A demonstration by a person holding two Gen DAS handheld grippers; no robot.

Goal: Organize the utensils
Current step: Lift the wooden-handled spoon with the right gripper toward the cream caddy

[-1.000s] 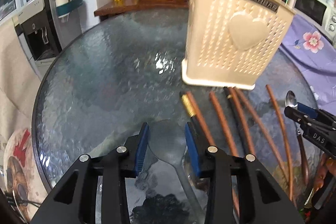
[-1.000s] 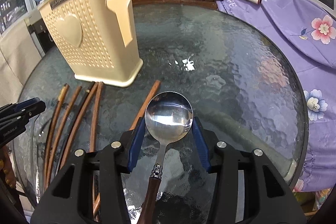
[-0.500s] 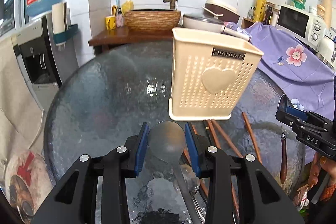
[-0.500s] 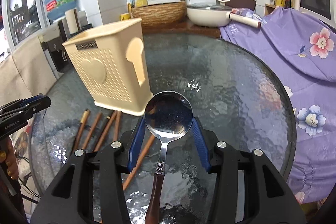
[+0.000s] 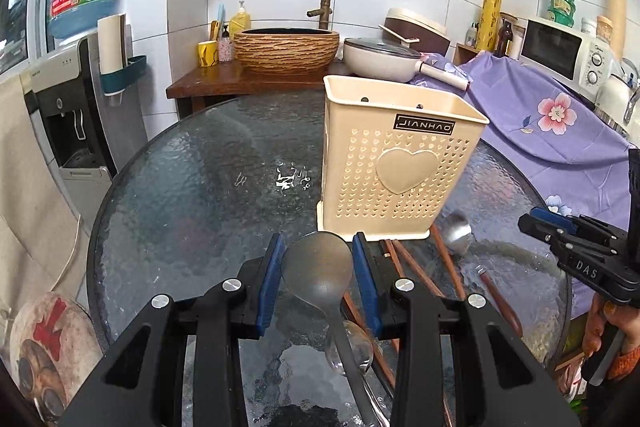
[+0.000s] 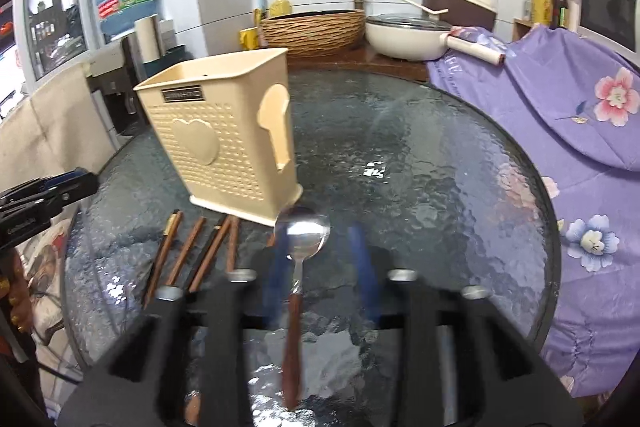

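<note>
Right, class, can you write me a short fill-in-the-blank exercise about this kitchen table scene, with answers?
1. The raised shape on the front of the cream holder is a ____.
2. The left gripper is shut on a metal ____.
3. The chopsticks lie on the table just in front of the ____.
4. The cloth printed with flowers is ____ in colour.

Missing words: heart; spoon; holder; purple.
</note>
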